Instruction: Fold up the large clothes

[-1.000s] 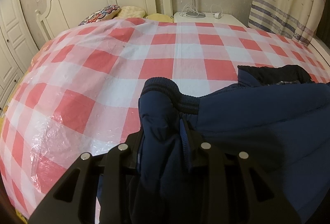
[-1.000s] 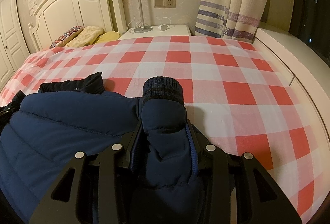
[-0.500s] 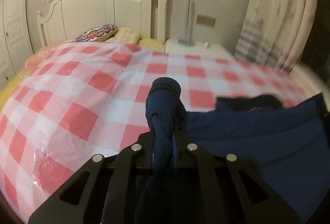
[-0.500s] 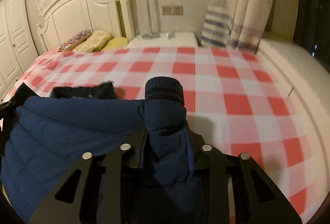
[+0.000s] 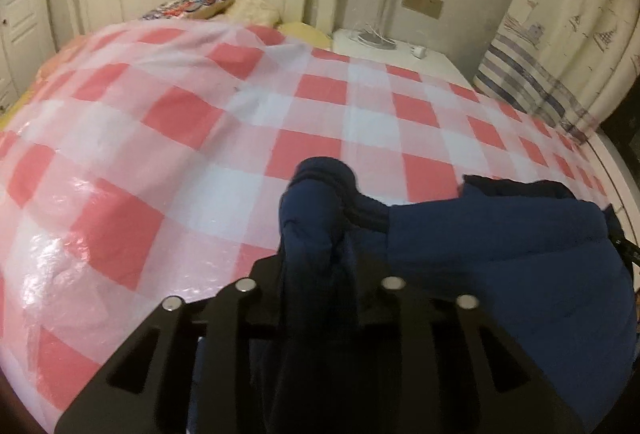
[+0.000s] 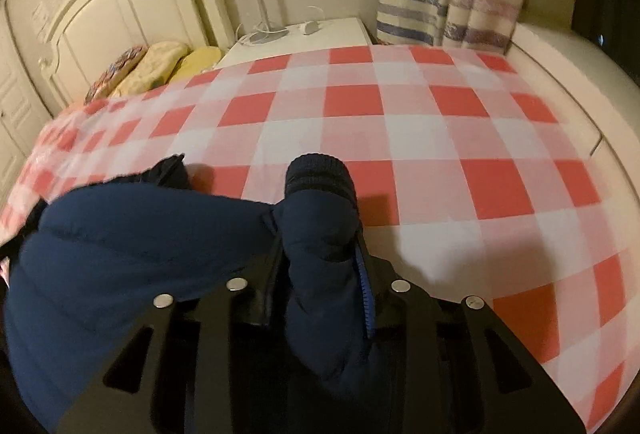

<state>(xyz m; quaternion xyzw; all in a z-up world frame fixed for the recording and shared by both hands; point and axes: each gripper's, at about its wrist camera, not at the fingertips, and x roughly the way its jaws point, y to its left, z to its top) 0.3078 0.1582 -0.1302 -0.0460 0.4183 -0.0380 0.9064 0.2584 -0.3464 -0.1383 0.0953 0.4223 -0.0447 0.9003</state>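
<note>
Both grippers [image 5: 316, 266] [image 6: 320, 266] opening, navy jacket [image 6: 132, 246] sleeves between jaws

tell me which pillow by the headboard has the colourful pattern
The end pillow, farthest from the nightstand; the two beside it are plain cream and yellow.

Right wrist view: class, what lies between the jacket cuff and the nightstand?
Only bare red-and-white checked cover lies between the cuff and the nightstand; the right wrist view shows it.
</note>
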